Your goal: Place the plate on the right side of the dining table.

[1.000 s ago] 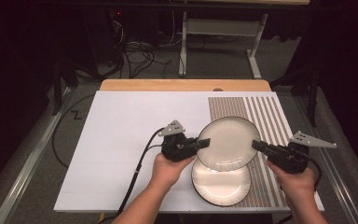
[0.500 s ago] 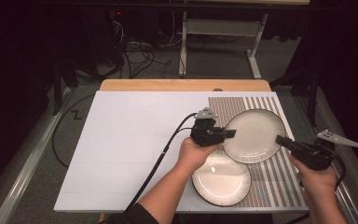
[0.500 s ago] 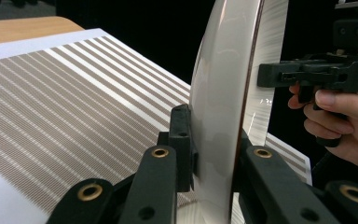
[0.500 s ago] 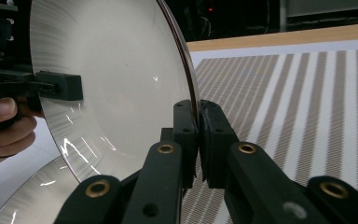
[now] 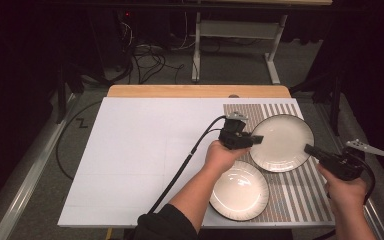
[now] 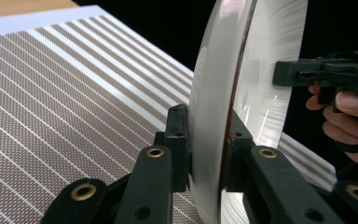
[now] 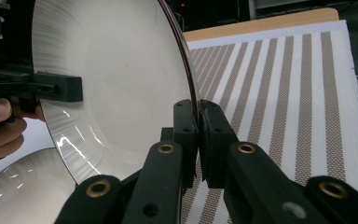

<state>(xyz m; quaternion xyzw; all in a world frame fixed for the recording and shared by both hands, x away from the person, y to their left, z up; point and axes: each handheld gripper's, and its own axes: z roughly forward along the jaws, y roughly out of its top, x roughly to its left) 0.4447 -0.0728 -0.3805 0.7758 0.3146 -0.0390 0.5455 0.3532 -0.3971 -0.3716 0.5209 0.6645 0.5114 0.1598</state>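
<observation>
Plate [image 5: 282, 142] clamped at both rims by L [image 5: 254, 139] & R [image 5: 311, 149] jaws, over striped mat [image 5: 305, 192], dark room.

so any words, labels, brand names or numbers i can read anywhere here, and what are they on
None can be read: the held plate, the second plate, the striped mat, the white board and both grippers, left and right, carry no legible text, label or number.

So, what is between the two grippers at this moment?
The upper plate spans the gap: the left gripper clamps one rim, the right gripper the opposite rim. The high view shows it.
</observation>
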